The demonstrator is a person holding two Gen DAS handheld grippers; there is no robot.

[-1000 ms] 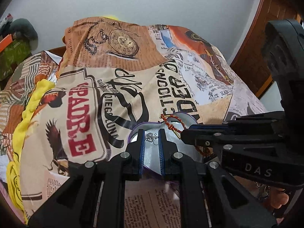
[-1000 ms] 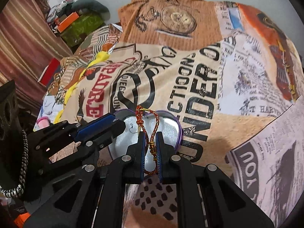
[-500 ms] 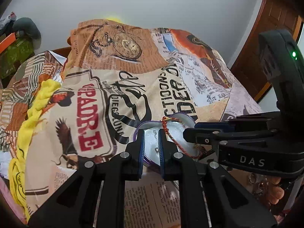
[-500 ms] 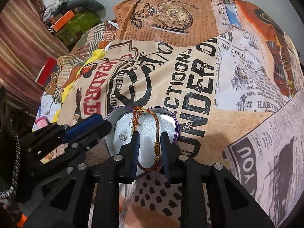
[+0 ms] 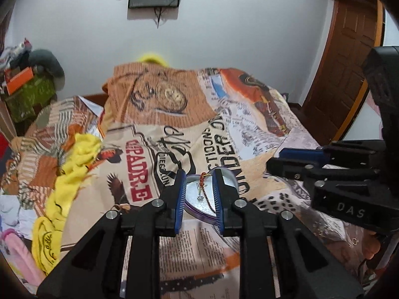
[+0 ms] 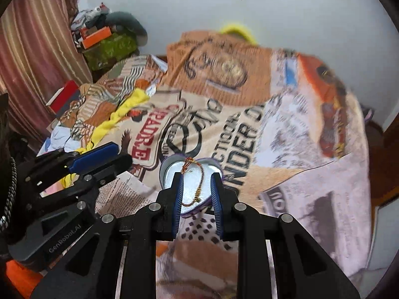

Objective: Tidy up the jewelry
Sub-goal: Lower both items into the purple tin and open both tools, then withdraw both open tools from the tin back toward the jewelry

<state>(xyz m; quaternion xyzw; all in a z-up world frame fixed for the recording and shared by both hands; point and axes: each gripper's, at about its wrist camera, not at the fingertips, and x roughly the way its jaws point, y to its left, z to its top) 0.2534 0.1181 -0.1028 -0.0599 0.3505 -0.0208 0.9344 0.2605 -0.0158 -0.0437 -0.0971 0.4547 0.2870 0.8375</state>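
Observation:
A heart-shaped silver box with a purple rim (image 5: 225, 178) (image 6: 166, 174) lies open on the printed bedspread. A red-and-gold thread bracelet (image 5: 205, 186) (image 6: 197, 186) lies in it, beside a small silver pendant (image 5: 199, 197). My left gripper (image 5: 198, 194) is open and empty, raised above the box. My right gripper (image 6: 197, 194) is open and empty too, with the bracelet seen between its fingers but lying free in the box. Each gripper shows at the side of the other's view.
The bedspread (image 5: 224, 129) covers the bed. A yellow cloth (image 5: 74, 164) lies bunched at the left. Clutter and boxes (image 6: 99, 37) stand at the far left by a curtain. A wooden door (image 5: 349, 62) is at the right.
My right gripper opened and let the bracelet drop into the box. Both grippers opened wider and pulled up and back from the box.

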